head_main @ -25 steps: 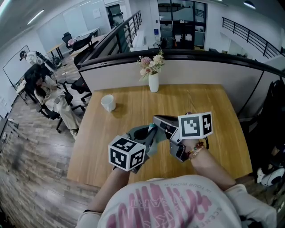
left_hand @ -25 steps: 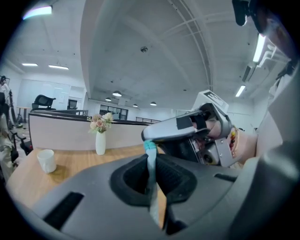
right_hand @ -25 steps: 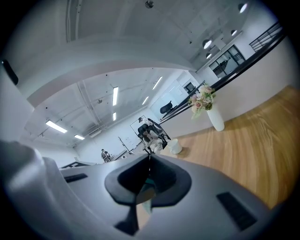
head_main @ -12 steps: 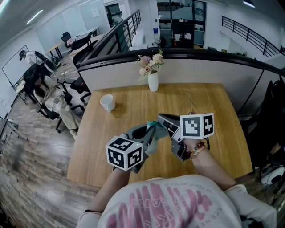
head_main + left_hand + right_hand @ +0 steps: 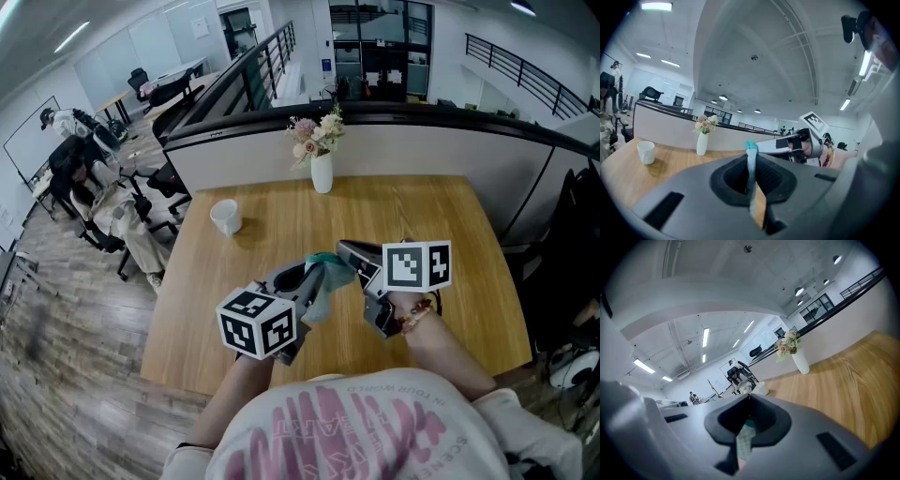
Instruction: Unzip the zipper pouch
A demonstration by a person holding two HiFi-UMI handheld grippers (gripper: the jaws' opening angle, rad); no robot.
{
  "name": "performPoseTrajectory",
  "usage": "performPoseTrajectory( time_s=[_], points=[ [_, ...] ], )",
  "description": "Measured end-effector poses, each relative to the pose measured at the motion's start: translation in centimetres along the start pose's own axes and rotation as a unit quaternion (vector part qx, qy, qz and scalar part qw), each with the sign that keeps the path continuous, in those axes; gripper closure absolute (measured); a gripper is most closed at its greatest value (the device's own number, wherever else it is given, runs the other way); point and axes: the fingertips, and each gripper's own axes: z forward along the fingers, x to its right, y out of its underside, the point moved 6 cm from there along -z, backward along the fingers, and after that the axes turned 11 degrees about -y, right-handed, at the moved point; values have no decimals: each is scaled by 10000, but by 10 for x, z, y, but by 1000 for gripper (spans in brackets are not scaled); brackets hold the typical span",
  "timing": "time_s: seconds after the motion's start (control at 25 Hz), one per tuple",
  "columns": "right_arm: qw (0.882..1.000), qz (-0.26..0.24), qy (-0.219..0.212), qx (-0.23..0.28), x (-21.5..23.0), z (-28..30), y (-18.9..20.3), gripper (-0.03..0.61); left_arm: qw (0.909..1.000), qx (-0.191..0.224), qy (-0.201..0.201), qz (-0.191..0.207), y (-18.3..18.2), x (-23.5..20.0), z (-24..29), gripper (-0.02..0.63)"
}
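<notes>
**Grippers edged apart with the zipper pouch between them**

Since a second earlier, the left gripper point(image 5: 298, 283) had slid a little toward the person's left and the right gripper point(image 5: 347, 253) a little toward the right. More of the teal top of the zipper pouch point(image 5: 320, 278) showed between them.

The pouch hung in the air above the near half of the wooden table point(image 5: 450, 211), held up at both ends and clear of the tabletop. In the left gripper view, the jaws were pressed together on a thin teal edge of the pouch point(image 5: 751, 174), which stood upright between the pads and poked out past their tips. The right gripper point(image 5: 790, 142) showed just beyond it.

In the right gripper view, the jaws were likewise pinched on a pale green strip of the pouch point(image 5: 744, 441). Whether that strip was the zipper pull could not be made out.

Near the table's far edge stood a white vase point(image 5: 322, 174) of flowers point(image 5: 317, 131), and a white cup point(image 5: 226, 217) sat at the far left corner, well apart from the grippers.
</notes>
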Motion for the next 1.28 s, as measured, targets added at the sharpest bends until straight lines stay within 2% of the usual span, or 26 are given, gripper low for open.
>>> performPoseTrajectory(
  time_s=[0.52,1.28],
  points=[
    [9996,-13,268,123,10,-13,0,577,9999,-37,93,2,2,6,-2,600],
    [9987,69,403,319,23,-24,-4,577,9997,-60,228,96,7,9,-3,598]
  ],
)
